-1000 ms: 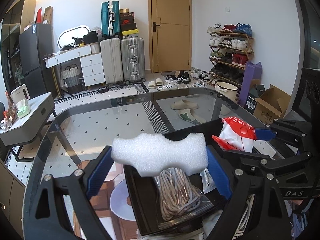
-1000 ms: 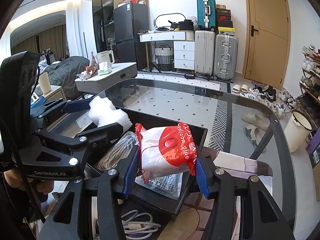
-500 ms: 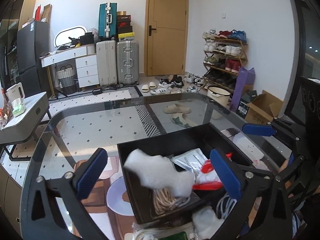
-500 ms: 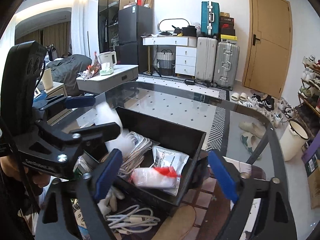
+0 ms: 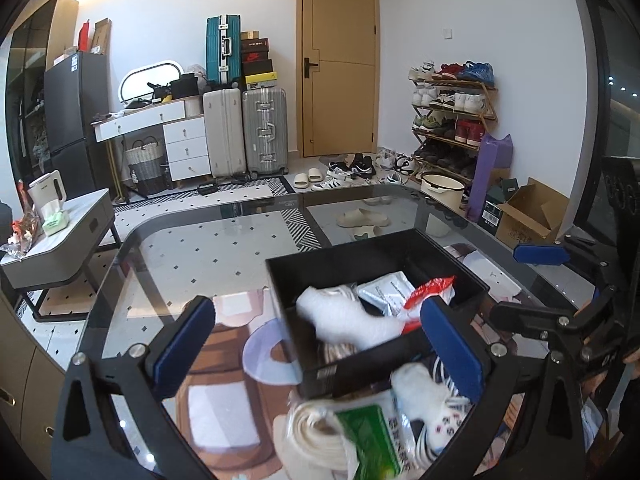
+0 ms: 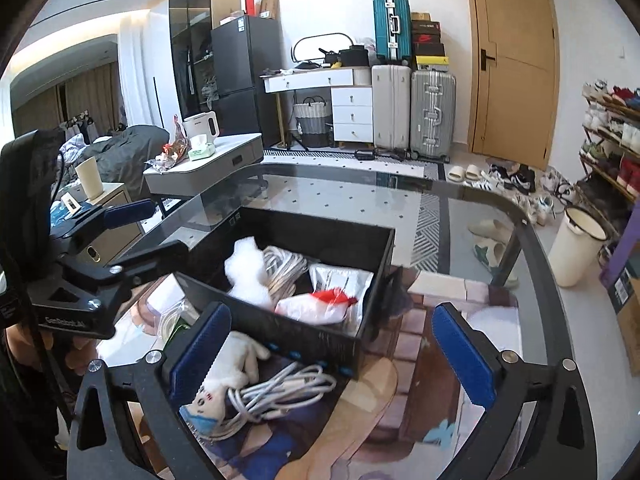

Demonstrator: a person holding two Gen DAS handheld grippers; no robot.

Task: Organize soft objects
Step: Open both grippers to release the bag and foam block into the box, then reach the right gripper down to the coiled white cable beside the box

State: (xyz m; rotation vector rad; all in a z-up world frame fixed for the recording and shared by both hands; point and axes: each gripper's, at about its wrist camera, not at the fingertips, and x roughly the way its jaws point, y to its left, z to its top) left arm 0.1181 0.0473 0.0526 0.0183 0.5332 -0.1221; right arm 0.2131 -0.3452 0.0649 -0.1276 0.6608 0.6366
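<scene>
i can't see the bottom of the black box (image 5: pixel 376 364); its near wall cuts off whatever lies lowest, and in the left view the things in the lower middle of the frame are smeared by blur. the left claw (image 5: pixel 320 344) is spread wide, nothing between its blue pads, which look ribbed and rubbery. the right claw (image 6: pixel 328 356) is at full spread and still opening, its pads clear of everything too.

the white foam piece (image 5: pixel 348 316) lies inside the box, lumpy and matte, resting on a coil of pale cord (image 6: pixel 284 268). just right of it in the left view sits the red and white plastic bag (image 6: pixel 320 304), crinkled and glossy, on a flat silvery pouch (image 6: pixel 340 278).

in front of the box, at the bottom of the right view, a fuzzy white plush toy (image 6: pixel 228 372) lies against a loop of smooth white cable (image 6: pixel 288 390). a green packet (image 5: pixel 372 444) in the left view is too blurred to read.

the counter (image 6: pixel 360 200) is dark-rimmed glass, so the floor tiles show through.
</scene>
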